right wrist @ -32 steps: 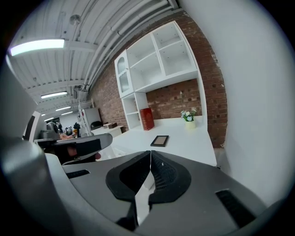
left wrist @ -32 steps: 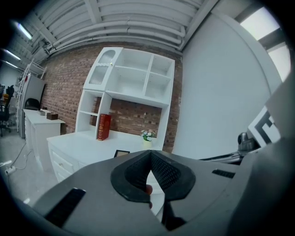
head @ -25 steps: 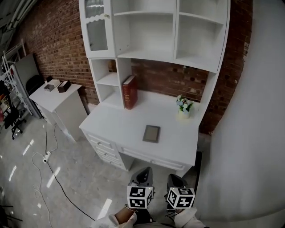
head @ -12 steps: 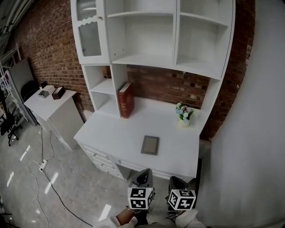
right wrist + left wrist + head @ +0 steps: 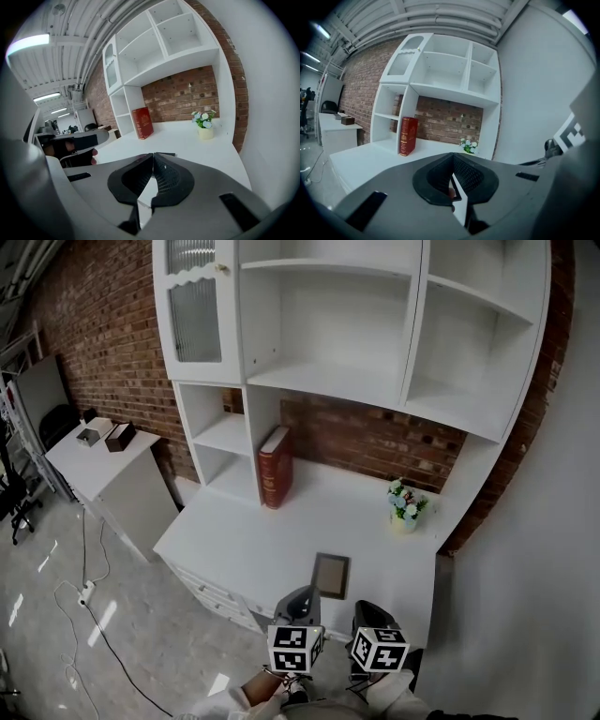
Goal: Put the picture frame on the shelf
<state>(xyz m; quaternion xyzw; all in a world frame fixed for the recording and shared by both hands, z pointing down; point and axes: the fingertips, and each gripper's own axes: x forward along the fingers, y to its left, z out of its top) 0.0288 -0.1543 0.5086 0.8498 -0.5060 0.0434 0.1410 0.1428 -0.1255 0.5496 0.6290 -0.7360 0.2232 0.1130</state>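
The picture frame (image 5: 331, 575) lies flat on the white counter (image 5: 234, 540), close to its front edge and just ahead of both grippers, well below the open shelf (image 5: 328, 382) it has to reach. The left gripper (image 5: 302, 594) and the right gripper (image 5: 375, 612) are held low at the counter's edge. Each has its jaws pressed together with nothing between them, as each gripper's own view shows plainly. The step in hand looks like the approach and pick-up, so the jaws must be spread before either gripper comes down on the frame. Because the frame lies flat, a good grasp probably means taking it by one edge. It could be slid a little over the counter's front so that a jaw can get under it, or the second gripper could tip it up. Either gripper seems placed for the grasp, with the other free to steady the frame. A red book (image 5: 275, 465) stands at the back left and a flower pot (image 5: 405, 507) at the back right. Both are well apart from the frame, so the lift has room, though the carry up to the shelf should pass between them.
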